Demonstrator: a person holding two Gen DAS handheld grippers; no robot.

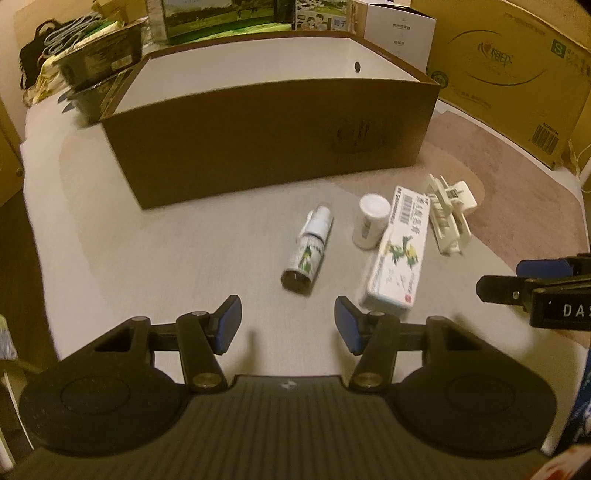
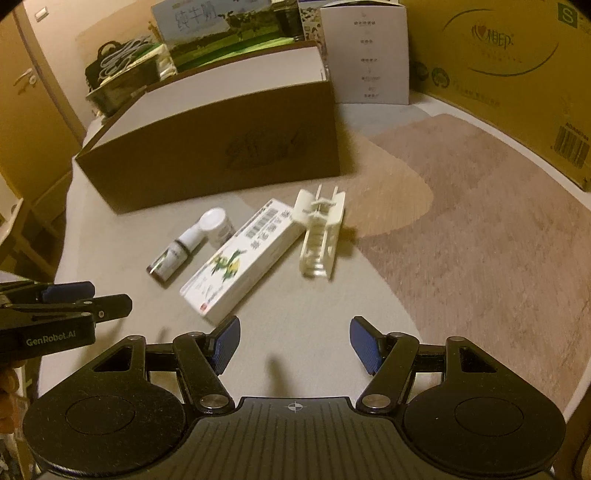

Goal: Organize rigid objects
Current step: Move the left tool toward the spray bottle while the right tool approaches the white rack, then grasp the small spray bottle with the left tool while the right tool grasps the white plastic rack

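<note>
On the grey table lie a small spray bottle [image 1: 308, 248] [image 2: 177, 253], a white jar [image 1: 370, 220] [image 2: 218, 226], a long white carton with green print [image 1: 399, 254] [image 2: 242, 256] and a cream plastic clip [image 1: 448, 216] [image 2: 320, 232]. Behind them stands an open brown box with a white inside [image 1: 266, 147] [image 2: 221, 147]. My left gripper [image 1: 288, 325] is open and empty, just short of the bottle and carton. My right gripper [image 2: 294, 343] is open and empty, near the carton's near end. Each gripper shows at the edge of the other's view.
Cardboard boxes [image 1: 517, 74] [image 2: 517, 66], a white box [image 2: 365, 51] and printed cartons [image 1: 221, 18] stand behind the brown box. A dark bag with cords [image 1: 55, 48] lies at the back left. A brown mat [image 2: 480, 221] covers the table's right side.
</note>
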